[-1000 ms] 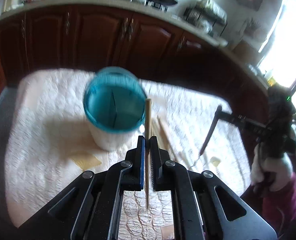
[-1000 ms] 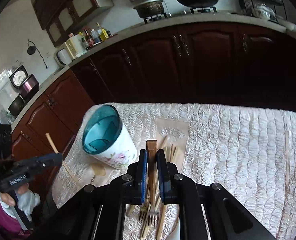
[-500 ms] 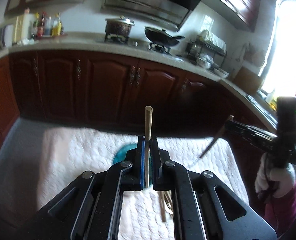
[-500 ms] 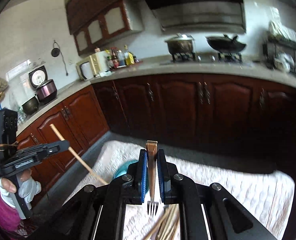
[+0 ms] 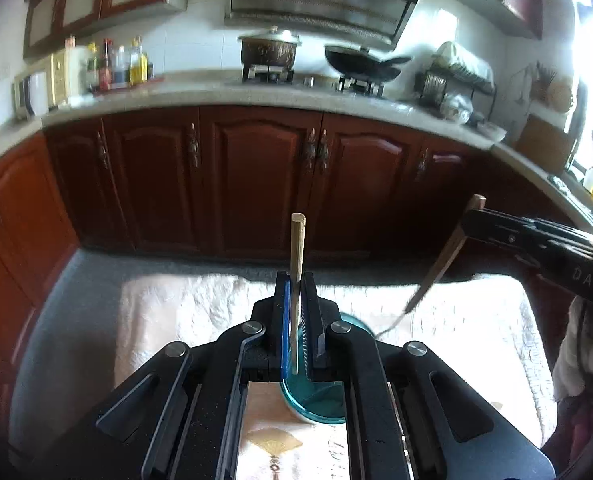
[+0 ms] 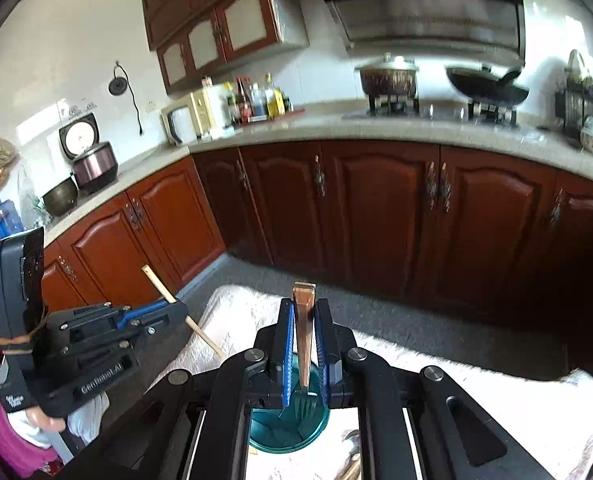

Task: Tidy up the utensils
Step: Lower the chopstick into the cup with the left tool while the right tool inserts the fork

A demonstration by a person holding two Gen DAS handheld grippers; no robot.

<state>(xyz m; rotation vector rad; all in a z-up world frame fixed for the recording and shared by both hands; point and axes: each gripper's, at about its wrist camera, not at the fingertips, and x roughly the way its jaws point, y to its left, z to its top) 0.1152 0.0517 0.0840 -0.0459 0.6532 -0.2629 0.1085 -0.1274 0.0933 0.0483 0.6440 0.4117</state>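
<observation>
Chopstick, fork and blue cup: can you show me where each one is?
chopstick (image 5: 297,246), left wrist view, on its bare upper shaft.
fork (image 6: 303,332), right wrist view, on its wooden handle.
blue cup (image 6: 324,420), right wrist view, on its rim.

The left hand-held gripper (image 5: 296,300) is closed on a wooden chopstick (image 5: 297,248). The chopstick stands upright between the jaws, its blunt end rising above them. Directly below the jaws sits a teal-rimmed utensil holder (image 5: 316,400), its opening partly hidden by the gripper body. The holder rests on a white quilted cloth (image 5: 184,312) covering the bench. At the right edge, the right hand-held gripper (image 5: 470,222) is clamped on a wooden-handled fork (image 5: 442,264), which slants down and to the left, tines toward the holder. Behind stand dark red cabinets (image 5: 256,176) under a pale countertop (image 5: 216,92) carrying a lidded pot (image 5: 270,50) and a wok (image 5: 362,66).
</observation>
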